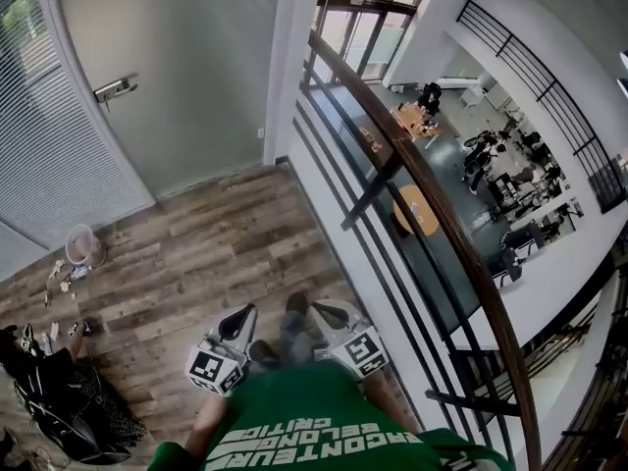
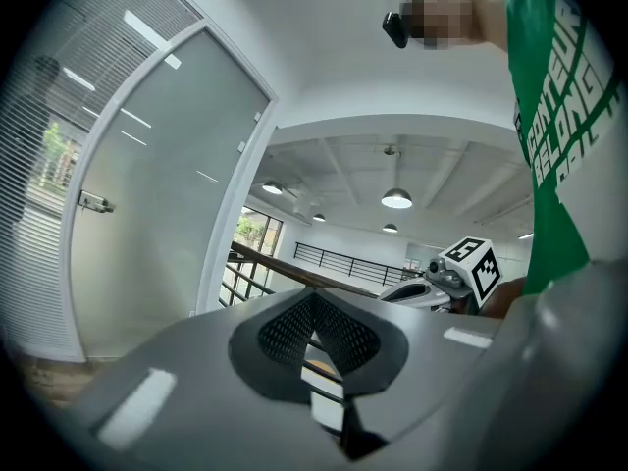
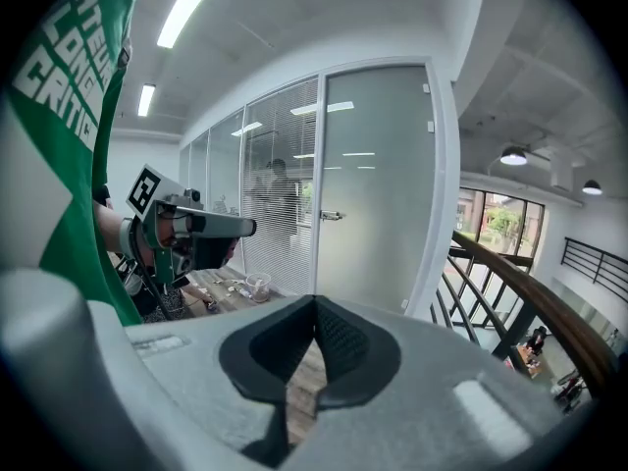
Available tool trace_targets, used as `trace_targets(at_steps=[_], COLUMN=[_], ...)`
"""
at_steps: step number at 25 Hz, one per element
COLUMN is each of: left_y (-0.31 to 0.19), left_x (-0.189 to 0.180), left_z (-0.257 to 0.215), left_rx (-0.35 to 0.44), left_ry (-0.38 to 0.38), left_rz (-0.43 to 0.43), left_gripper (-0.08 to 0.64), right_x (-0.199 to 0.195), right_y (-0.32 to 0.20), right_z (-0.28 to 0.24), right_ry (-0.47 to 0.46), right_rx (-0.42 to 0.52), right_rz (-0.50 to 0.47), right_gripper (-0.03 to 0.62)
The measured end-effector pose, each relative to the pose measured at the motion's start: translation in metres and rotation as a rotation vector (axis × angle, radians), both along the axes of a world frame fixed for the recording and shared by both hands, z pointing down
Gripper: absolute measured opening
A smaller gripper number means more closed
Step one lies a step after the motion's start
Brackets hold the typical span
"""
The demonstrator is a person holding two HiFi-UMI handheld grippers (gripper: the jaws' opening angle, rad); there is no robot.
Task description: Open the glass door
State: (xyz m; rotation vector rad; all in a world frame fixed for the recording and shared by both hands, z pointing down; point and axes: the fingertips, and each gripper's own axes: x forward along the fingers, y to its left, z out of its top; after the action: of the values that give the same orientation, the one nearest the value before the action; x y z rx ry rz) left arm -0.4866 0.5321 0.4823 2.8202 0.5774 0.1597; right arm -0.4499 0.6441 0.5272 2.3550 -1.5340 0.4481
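- Glass door [image 1: 167,77], frosted, sits shut in its white frame. Its lever handle [image 1: 115,89] is level and untouched.
- Left gripper [image 1: 242,318]: jaws together, nothing between them. Right gripper [image 1: 324,313]: likewise closed and empty. Both are held low by the person's body, well apart from the door, with open floor between.
- Progress, my judgement: nothing done yet. Left to do: walk up to the door, get a gripper onto the handle, press it down, swing the leaf.
- Around the door:
  - slatted blinds panel [image 1: 44,155] adjoins the handle side;
  - clear plastic cup [image 1: 80,243] and small litter lie on the wood floor [image 1: 216,243] at that panel's foot;
  - black bag [image 1: 59,400] lies farther from the door, beside the left gripper;
  - railing [image 1: 412,180] runs off from the side of the door away from the handle.
- Obstruction: the floor straight out from the door looks free. The cup lies off to the handle side, probably no bother.
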Motion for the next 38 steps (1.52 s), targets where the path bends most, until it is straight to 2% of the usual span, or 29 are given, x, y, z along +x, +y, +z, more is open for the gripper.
trace_targets(at_steps=[6,24,29,38], left_y=[0.001,0.029,0.035,0.028], left_x=[0.037,0.215,0.238,0.260], left_z=[0.009,-0.013,-0.005,0.008], left_rx=[-0.001,0.031,0.021,-0.004], left_ry=[-0.023,0.001,-0.014,-0.058], left_rz=[-0.004,0.098,0.067,0.035], left_gripper=[0.017,0.017,0.017,0.017], right_x=[0.046,0.233,0.264,0.292], right_y=[-0.004,0.030,0.037,0.035], right_z=[0.001,-0.003,0.005,0.020], right_ry=[-0.004,0.004,0.011,-0.034], right_rx=[0.024,0.064,0.068,0.052], right_rz=[0.004,0.117,0.096,0.086], right_gripper=[-0.006,-0.006,-0.006,-0.006])
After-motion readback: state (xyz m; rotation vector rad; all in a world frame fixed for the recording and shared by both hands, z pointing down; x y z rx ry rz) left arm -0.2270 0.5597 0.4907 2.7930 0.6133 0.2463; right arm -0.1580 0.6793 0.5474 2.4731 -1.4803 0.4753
